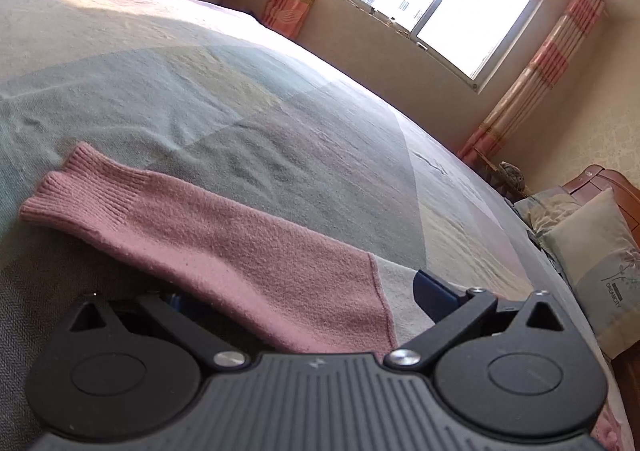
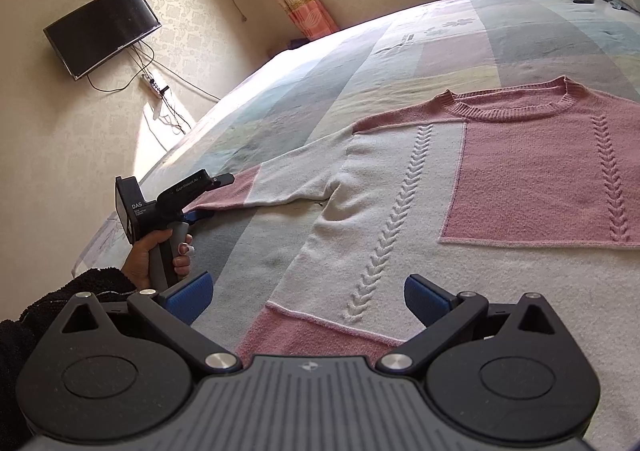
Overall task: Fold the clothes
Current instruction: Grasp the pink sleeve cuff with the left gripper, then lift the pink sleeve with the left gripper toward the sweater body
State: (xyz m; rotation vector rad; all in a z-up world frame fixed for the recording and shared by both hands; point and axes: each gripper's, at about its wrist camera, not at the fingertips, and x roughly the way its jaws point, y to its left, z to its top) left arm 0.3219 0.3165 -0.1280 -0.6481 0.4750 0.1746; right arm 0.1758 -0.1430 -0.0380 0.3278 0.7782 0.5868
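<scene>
Pillow (image 1: 608, 267): "DREAMCITY" printed beside a flower motif.
Left gripper (image 2: 208, 195) body: "DAS", smaller lines below unreadable.
Left gripper top arm: "GenRobot.AI".

Sleeve (image 1: 224, 251) hides the left tongs' (image 1: 296, 303) near finger (sweater (image 2: 520, 171) cropped right).

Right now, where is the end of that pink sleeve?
In the left wrist view the sleeve cuff lies flat on the bedspread at the far left, with the sleeve running back between the left gripper's open fingers.
</scene>
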